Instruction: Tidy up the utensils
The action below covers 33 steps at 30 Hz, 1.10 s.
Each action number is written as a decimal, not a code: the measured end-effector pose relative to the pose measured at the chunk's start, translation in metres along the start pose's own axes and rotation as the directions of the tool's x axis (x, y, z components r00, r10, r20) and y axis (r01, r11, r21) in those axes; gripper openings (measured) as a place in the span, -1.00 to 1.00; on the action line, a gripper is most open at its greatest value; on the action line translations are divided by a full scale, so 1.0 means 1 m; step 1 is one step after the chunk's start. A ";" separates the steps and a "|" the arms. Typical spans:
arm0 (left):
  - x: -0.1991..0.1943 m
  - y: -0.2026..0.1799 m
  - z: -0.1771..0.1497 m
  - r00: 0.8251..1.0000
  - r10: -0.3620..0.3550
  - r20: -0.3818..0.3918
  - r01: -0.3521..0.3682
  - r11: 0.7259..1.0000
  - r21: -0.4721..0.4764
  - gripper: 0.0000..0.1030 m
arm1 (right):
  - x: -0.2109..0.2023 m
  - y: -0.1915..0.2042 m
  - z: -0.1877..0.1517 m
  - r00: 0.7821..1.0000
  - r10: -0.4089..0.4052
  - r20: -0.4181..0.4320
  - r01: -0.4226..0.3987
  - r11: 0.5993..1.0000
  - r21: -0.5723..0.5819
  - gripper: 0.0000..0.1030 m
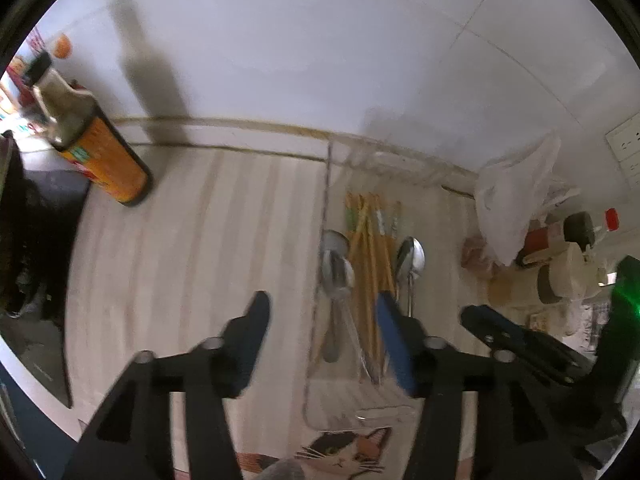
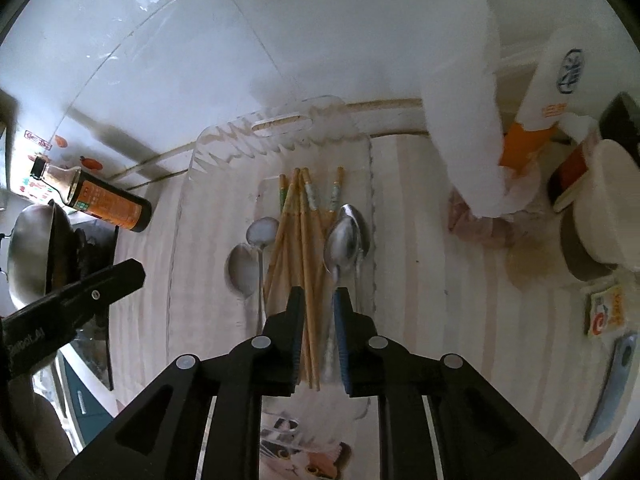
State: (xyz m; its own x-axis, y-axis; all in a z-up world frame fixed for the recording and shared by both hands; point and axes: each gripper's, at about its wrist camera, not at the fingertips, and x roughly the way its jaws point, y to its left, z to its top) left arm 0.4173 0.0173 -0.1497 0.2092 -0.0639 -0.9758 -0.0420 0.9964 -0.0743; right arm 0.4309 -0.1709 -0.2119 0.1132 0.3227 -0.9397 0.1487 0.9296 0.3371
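Note:
A clear plastic tray (image 2: 188,208) lies on the striped counter and holds several wooden chopsticks (image 2: 304,236) in its middle. Two steel spoons (image 2: 245,268) lie to their left and two more spoons (image 2: 345,240) to their right. My right gripper (image 2: 319,300) hovers over the chopsticks' near ends, its jaws a narrow gap apart. A chopstick and a spoon handle show in that gap. My left gripper (image 1: 322,312) stands open over the tray's left part. The left spoons (image 1: 336,272) and chopsticks (image 1: 368,252) show beyond its fingers, and nothing is gripped.
A dark sauce bottle (image 1: 104,156) with an orange label stands at the left by the wall. A wok (image 2: 28,256) sits on the stove beyond it. A white plastic bag (image 1: 516,200), jars and a white lidded container (image 2: 604,208) crowd the right. A cat-print cloth (image 1: 348,452) lies near.

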 end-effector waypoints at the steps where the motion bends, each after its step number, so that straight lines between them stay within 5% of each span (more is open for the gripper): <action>1: -0.003 0.001 -0.002 1.000 0.022 0.017 -0.022 1.000 0.006 0.20 | -0.004 0.001 -0.002 1.000 -0.010 0.009 0.010 1.000 -0.001 -0.46; 4: -0.010 0.003 -0.010 0.994 0.089 0.071 -0.091 0.995 0.027 0.48 | -0.017 0.003 -0.009 0.996 -0.068 0.051 0.068 0.998 -0.009 -0.08; 9: -0.015 0.006 -0.028 0.972 0.184 0.149 -0.195 0.978 0.067 0.85 | -0.028 0.007 -0.026 0.980 -0.171 0.103 0.173 0.985 -0.013 0.21; 16: -0.019 0.006 -0.052 0.959 0.211 0.189 -0.231 0.968 0.093 1.00 | -0.037 0.012 -0.051 0.945 -0.286 0.157 0.291 0.957 -0.010 0.93; 24: -0.038 0.004 -0.072 0.953 0.197 0.232 -0.229 0.966 0.120 1.00 | -0.061 0.021 -0.078 0.909 -0.366 0.200 0.370 0.929 0.018 1.00; 33: -0.076 0.003 -0.103 0.944 0.160 0.289 -0.209 0.967 0.148 1.00 | -0.109 0.032 -0.113 0.880 -0.375 0.291 0.370 0.926 0.074 1.00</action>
State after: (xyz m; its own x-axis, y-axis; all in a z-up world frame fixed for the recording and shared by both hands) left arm 0.3011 0.0194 -0.0968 0.4727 0.1152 -0.8736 0.0602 0.9849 0.1625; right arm 0.3118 -0.1562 -0.1048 0.3299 -0.1165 -0.9368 0.2528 0.9670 -0.0313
